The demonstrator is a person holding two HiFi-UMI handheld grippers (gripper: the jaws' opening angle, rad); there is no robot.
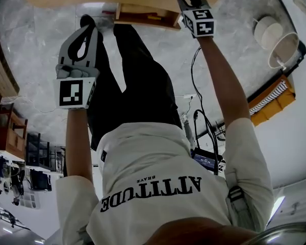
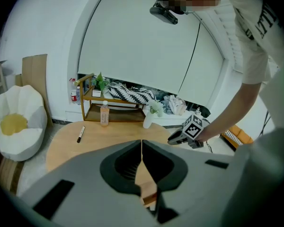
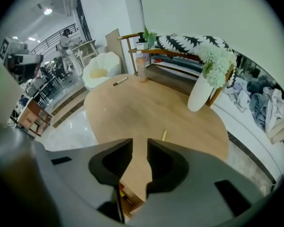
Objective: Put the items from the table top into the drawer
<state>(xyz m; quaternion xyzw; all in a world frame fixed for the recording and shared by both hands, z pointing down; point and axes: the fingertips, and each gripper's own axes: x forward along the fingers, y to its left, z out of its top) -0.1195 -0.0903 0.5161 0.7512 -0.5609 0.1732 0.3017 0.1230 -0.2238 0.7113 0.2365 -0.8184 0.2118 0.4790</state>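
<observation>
A round wooden table (image 3: 146,112) carries a black marker (image 3: 120,81), a clear bottle (image 3: 141,67), a white vase of flowers (image 3: 201,91) and a small yellow stick (image 3: 164,135). The left gripper view shows the marker (image 2: 80,134), the bottle (image 2: 104,114) and the vase (image 2: 149,119) too. An open wooden drawer (image 1: 143,17) hangs under the table's near edge. My left gripper (image 2: 141,143) is shut and empty, short of the table. My right gripper (image 3: 140,143) hovers over the table's near edge above the drawer, its jaws a little apart with nothing between them.
Behind the table stands a wooden shelf rack (image 2: 92,103) with a patterned cushion and small bottles. A white beanbag seat (image 2: 14,126) sits at the table's left. Clothes lie heaped along the wall (image 3: 270,108). Cables and a power strip (image 1: 206,157) lie on the marble floor.
</observation>
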